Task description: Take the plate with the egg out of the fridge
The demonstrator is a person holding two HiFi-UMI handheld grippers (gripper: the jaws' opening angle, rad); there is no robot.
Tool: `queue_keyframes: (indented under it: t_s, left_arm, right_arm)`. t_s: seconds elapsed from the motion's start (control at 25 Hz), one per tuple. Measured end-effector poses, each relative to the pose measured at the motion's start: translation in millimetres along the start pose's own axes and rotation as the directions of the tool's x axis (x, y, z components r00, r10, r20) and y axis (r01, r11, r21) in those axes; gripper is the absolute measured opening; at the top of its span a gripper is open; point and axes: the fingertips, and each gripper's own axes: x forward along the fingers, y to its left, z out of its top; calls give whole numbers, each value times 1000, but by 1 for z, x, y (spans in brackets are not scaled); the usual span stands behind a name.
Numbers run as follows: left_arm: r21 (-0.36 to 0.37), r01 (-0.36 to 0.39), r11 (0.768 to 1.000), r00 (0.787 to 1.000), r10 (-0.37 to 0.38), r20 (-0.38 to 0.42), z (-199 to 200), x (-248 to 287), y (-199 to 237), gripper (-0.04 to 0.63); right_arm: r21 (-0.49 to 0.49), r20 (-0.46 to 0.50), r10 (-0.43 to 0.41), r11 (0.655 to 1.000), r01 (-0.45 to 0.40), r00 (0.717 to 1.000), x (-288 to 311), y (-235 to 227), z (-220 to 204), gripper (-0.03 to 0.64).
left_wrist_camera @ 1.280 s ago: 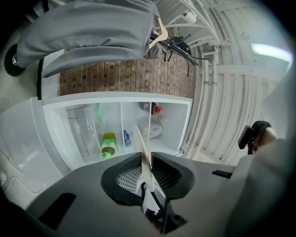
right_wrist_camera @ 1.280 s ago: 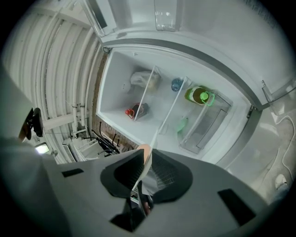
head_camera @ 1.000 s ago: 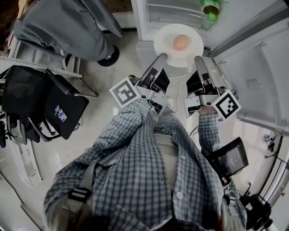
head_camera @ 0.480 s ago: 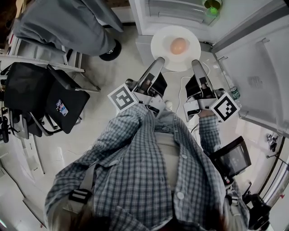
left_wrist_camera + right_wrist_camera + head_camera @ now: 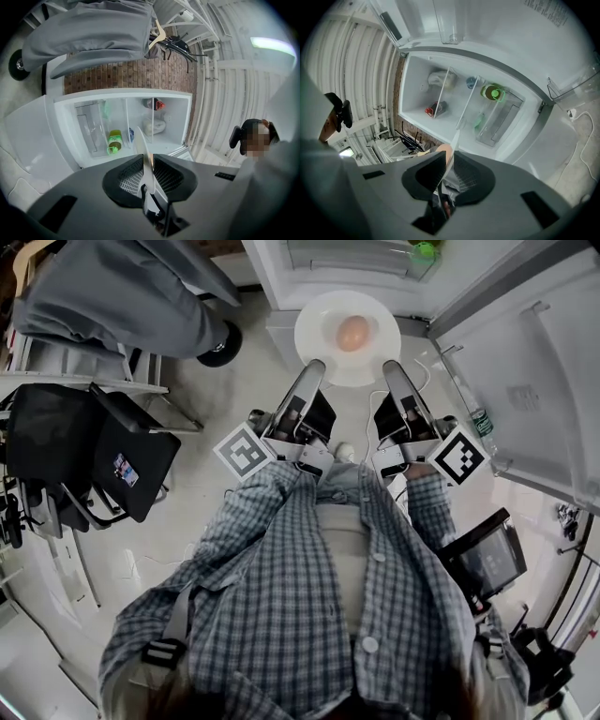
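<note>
A white plate (image 5: pixel 323 345) with a brown egg (image 5: pixel 352 332) on it is held out in front of the open fridge (image 5: pixel 356 261). My left gripper (image 5: pixel 315 367) is shut on the plate's near-left rim, and my right gripper (image 5: pixel 390 369) is shut on its near-right rim. In the left gripper view the plate (image 5: pixel 144 152) shows edge-on, pinched between the dark jaws. The right gripper view has the plate rim (image 5: pixel 453 142) and the egg (image 5: pixel 446 153) just beyond the closed jaws.
The fridge door (image 5: pixel 525 381) stands open at the right. A green bottle (image 5: pixel 424 251) sits in the fridge, with more items on its shelves (image 5: pixel 440 93). A person in grey (image 5: pixel 122 296) stands at the upper left, black chairs (image 5: pixel 94 456) at the left.
Both grippers have drawn the plate with the egg back and to the left, away from the fridge. The fridge has slid toward the top of the head view.
</note>
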Motion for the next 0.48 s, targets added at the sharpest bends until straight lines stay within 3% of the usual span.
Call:
queue_keyframes:
  t_s: [0.48]
  left_arm:
    - [-24,-3,1000,1000,3,13,-1,1,5,72]
  right_arm:
    - [8,5,-24,1000,24,1000,0,-4,1,58]
